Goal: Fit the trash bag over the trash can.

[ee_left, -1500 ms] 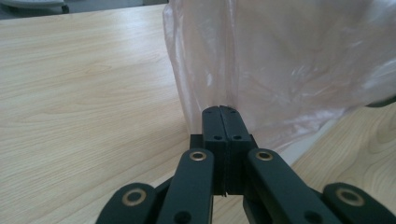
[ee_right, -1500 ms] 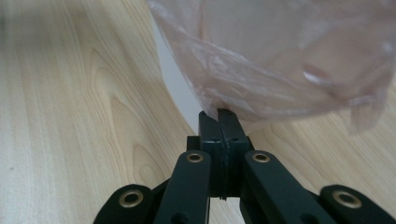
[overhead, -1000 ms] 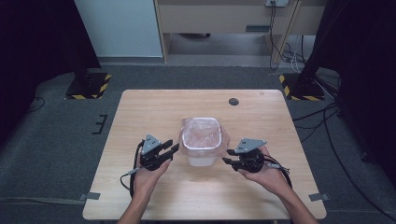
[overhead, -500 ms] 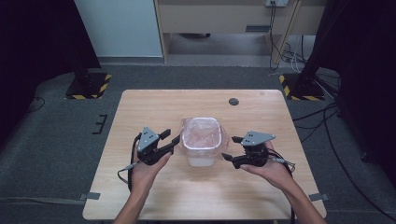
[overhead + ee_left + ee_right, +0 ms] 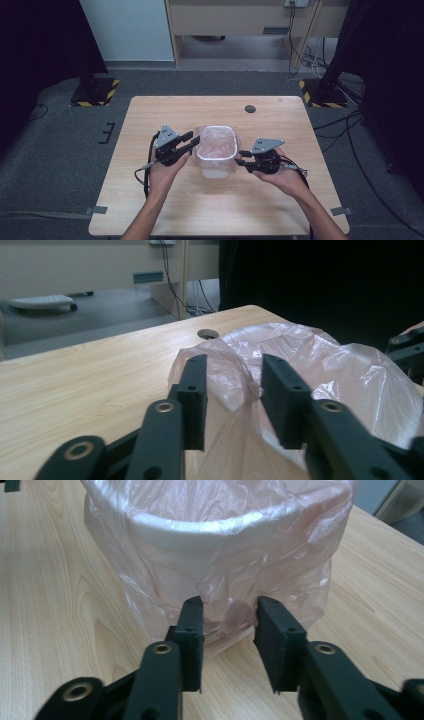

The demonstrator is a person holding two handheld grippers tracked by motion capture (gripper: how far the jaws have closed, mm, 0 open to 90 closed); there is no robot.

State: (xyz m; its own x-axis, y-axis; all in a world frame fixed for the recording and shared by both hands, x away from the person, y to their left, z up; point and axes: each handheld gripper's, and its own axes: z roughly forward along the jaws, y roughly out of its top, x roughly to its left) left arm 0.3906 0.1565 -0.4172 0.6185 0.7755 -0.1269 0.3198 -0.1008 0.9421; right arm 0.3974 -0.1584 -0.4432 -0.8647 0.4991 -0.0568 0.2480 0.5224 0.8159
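A white bin (image 5: 215, 171) lined with a thin pink plastic bag (image 5: 216, 142) stands at the middle of the wooden table (image 5: 145, 120). My left gripper (image 5: 191, 140) is at the bin's left rim. In the left gripper view it (image 5: 232, 365) is open, its jaws straddling a raised fold of the bag (image 5: 320, 360). My right gripper (image 5: 240, 158) is at the bin's right side, lower down. In the right gripper view it (image 5: 227, 605) is open, with the bag's (image 5: 220, 545) loose lower skirt just in front of the fingertips, near the tabletop.
A round cable hole (image 5: 250, 108) lies in the table's far right part. Beyond the table are grey floor, two stands with black-and-yellow bases (image 5: 95, 92), cables (image 5: 310, 60) and a wooden cabinet (image 5: 240, 17). Bare tabletop surrounds the bin.
My left gripper has risen and moved right to the bin's rim, now straddling the bag. My right gripper has shifted slightly back toward the bin's side.
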